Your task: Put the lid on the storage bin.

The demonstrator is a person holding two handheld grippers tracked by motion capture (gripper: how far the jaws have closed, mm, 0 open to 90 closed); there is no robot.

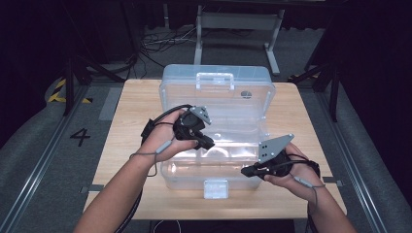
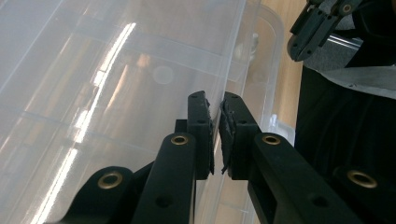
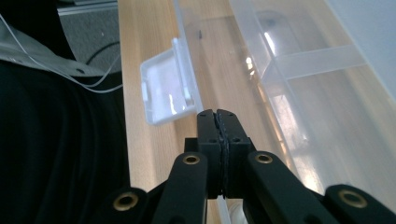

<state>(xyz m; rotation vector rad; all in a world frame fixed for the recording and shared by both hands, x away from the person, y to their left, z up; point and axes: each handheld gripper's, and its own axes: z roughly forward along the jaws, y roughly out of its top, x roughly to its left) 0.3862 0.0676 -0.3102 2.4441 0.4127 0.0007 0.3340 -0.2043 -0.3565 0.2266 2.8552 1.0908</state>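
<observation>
A clear plastic storage box [image 1: 187,178] stands open on the wooden table [image 1: 131,121], its lid [image 1: 180,82] upright at the back. Inside it lies a clear inner tray [image 1: 228,151] with dividers. My left gripper [image 1: 208,143] reaches into the box from the left, and its jaws [image 2: 215,112] are shut on the thin upright wall of the tray [image 2: 140,60]. My right gripper [image 1: 246,171] hovers at the box's front right rim; its jaws [image 3: 217,116] are pressed together with nothing between them, just above the rim [image 3: 187,60]. The right gripper [image 2: 308,39] also appears far off in the left gripper view.
A white latch [image 1: 215,188] hangs down the box's front wall, seen close at the latch [image 3: 163,88] in the right gripper view. The lid carries a handle [image 1: 214,77]. Bare table lies left and right of the box. Dark stands and cables sit beyond the table.
</observation>
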